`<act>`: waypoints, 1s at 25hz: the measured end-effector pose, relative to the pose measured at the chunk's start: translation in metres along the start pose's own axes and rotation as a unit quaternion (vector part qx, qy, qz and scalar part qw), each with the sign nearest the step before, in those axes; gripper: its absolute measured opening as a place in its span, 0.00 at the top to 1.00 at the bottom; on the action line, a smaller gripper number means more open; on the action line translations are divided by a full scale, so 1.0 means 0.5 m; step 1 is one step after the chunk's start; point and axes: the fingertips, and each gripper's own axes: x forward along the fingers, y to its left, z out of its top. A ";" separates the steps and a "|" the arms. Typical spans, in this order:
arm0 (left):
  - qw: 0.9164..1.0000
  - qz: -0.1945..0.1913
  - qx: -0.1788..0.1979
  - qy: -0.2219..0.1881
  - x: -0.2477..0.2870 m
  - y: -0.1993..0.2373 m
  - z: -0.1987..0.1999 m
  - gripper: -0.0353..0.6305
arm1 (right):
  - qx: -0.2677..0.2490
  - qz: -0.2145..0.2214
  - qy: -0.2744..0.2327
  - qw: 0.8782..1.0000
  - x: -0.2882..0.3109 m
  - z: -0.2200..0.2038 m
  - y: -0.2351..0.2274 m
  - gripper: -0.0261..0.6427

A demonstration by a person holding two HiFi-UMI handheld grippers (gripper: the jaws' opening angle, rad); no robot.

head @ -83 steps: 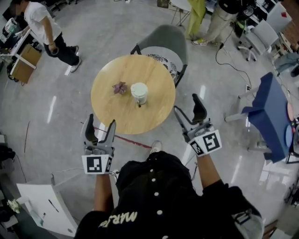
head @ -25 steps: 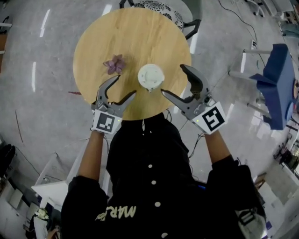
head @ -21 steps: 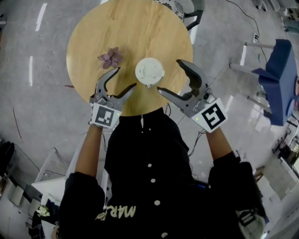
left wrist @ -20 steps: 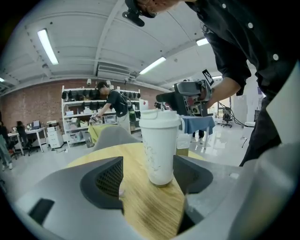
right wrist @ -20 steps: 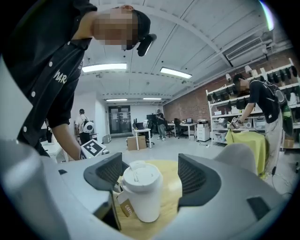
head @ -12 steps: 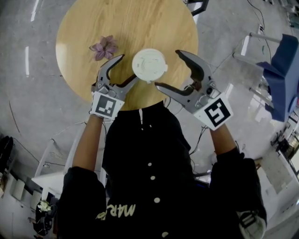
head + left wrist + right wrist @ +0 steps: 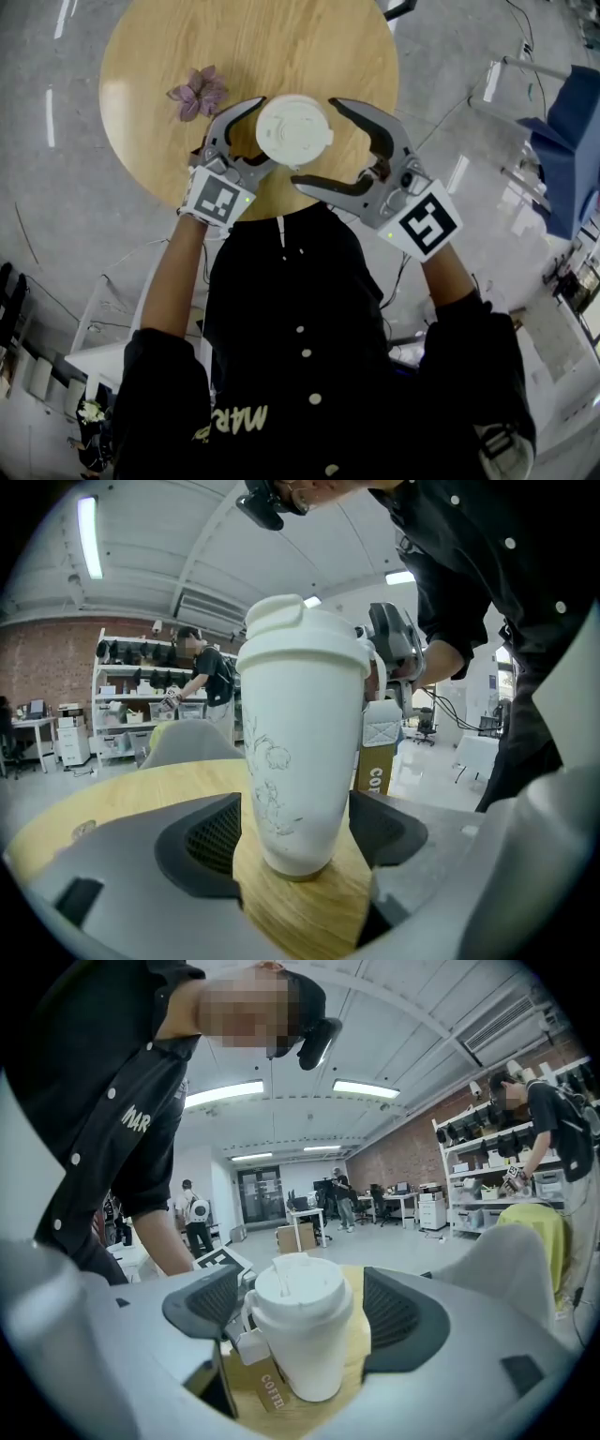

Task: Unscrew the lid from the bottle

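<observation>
1. Nothing of the unscrewing looks done yet: the lid [image 7: 293,129] sits fully on the white bottle [image 7: 298,761], which stands upright near the person's edge of the round wooden worktop [image 7: 141,56]
2. The left tool [image 7: 264,132] is wide, its jaws astride the lower body of the bottle. A gap shows at one pad; the other comes very close, and I cannot tell whether it touches
3. The right tool [image 7: 305,1309] is wide as well. Its jaws have just been opening, and the bottle's top and lid stand between them, clear of both pads
4. All of the work is probably left: one tool to close on the body and steady it, the other to close on the lid, turn it loose and lift it off
5. The bottle is the only container here. It is opaque and capped, so whatever is inside cannot be seen
6. A brown tag [image 7: 251,1384] with coffee lettering sits at the bottle's foot, and a purple flower-shaped piece [image 7: 194,92] lies on the worktop beside the left tool, apart from the bottle
</observation>
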 end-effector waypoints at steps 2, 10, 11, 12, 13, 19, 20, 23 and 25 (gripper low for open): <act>1.000 -0.007 0.003 0.003 0.015 -0.003 0.000 0.42 | -0.005 0.006 0.002 1.000 0.004 -0.001 0.002 0.35; 0.998 -0.019 0.014 -0.053 0.061 -0.007 0.019 0.40 | -0.015 0.018 0.005 1.000 0.020 -0.005 0.008 0.35; 0.998 -0.019 0.016 -0.058 0.061 -0.006 0.019 0.40 | -0.019 0.014 0.006 1.000 0.022 -0.004 0.006 0.35; 0.998 -0.019 0.016 -0.060 0.060 -0.005 0.019 0.40 | -0.022 0.010 0.007 1.000 0.024 -0.003 0.003 0.34; 0.998 -0.019 0.016 -0.060 0.060 -0.005 0.019 0.40 | -0.025 0.006 0.007 1.000 0.027 -0.002 0.000 0.33; 0.998 -0.018 0.015 -0.062 0.062 -0.010 0.021 0.40 | -0.030 -0.009 0.023 0.999 0.056 -0.016 0.001 0.26; 0.998 -0.018 0.015 -0.062 0.062 -0.011 0.023 0.40 | -0.034 -0.016 0.027 0.999 0.061 -0.019 -0.001 0.27; 0.998 -0.019 0.015 -0.060 0.060 -0.010 0.029 0.40 | -0.043 -0.022 0.027 0.999 0.067 -0.016 -0.006 0.29; 0.998 -0.023 0.018 -0.055 0.059 -0.009 0.026 0.40 | -0.056 -0.001 0.025 0.998 0.071 -0.015 -0.004 0.28</act>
